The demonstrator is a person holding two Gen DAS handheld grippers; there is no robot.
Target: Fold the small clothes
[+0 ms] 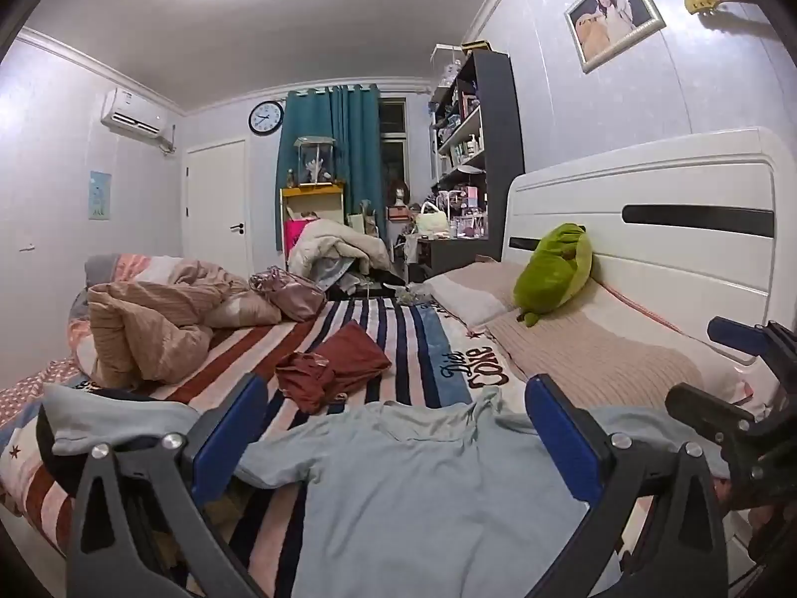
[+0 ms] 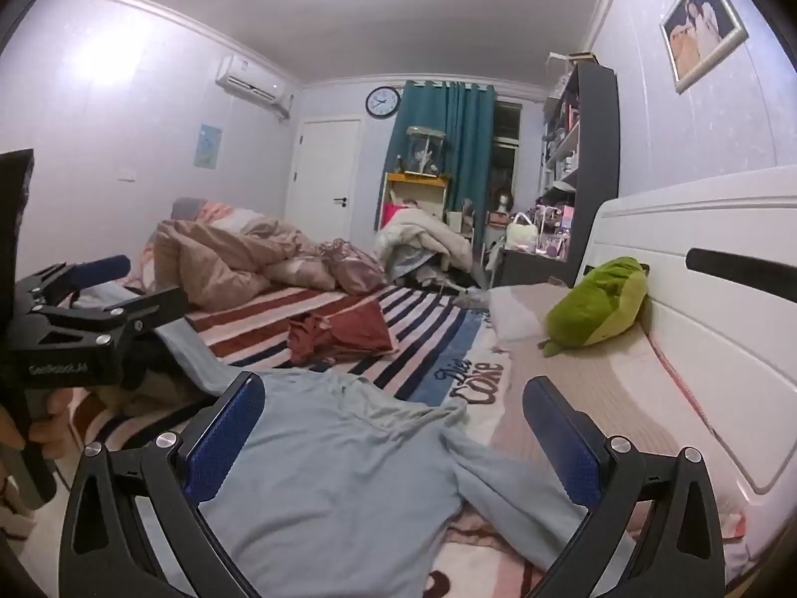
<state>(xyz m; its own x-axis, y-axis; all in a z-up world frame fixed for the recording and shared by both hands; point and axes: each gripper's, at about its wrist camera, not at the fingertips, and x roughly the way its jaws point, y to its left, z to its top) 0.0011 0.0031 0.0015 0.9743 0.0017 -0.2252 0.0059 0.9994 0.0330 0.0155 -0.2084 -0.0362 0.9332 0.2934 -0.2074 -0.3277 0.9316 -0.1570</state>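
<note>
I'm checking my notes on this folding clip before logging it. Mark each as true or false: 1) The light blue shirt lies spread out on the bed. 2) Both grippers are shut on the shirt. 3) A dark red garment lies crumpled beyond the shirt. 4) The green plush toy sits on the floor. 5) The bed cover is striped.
1) True: the light blue shirt lies spread on the bed.
2) False: the left gripper and the right gripper are both open, holding nothing.
3) True: the dark red garment lies crumpled there.
4) False: the green plush toy rests on the bed against the headboard.
5) True: the striped cover shows.
</note>
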